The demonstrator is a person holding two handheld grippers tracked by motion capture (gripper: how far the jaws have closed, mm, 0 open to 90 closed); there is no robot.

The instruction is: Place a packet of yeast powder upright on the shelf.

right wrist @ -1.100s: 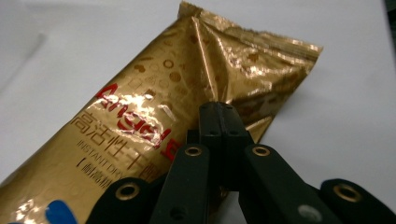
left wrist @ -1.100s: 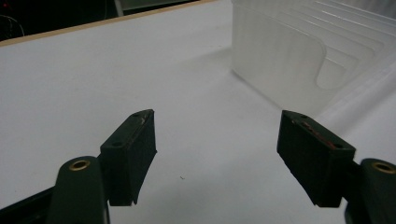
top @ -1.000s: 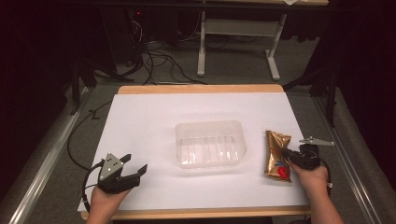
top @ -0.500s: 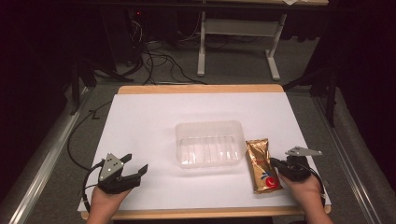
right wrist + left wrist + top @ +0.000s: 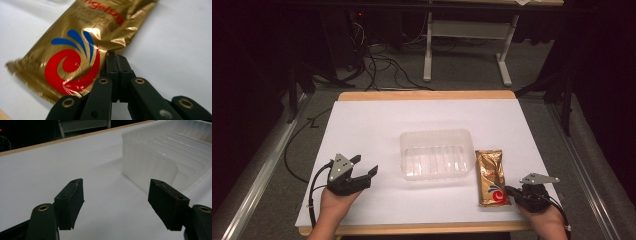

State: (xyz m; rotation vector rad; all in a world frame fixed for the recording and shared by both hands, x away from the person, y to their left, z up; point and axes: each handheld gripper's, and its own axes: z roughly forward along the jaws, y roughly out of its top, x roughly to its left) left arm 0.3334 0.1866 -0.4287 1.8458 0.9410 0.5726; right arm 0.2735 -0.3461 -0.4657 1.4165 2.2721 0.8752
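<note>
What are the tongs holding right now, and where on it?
The right tongs pinch the gold snack packet at its side edge near the end; the left tongs hold nothing.
</note>
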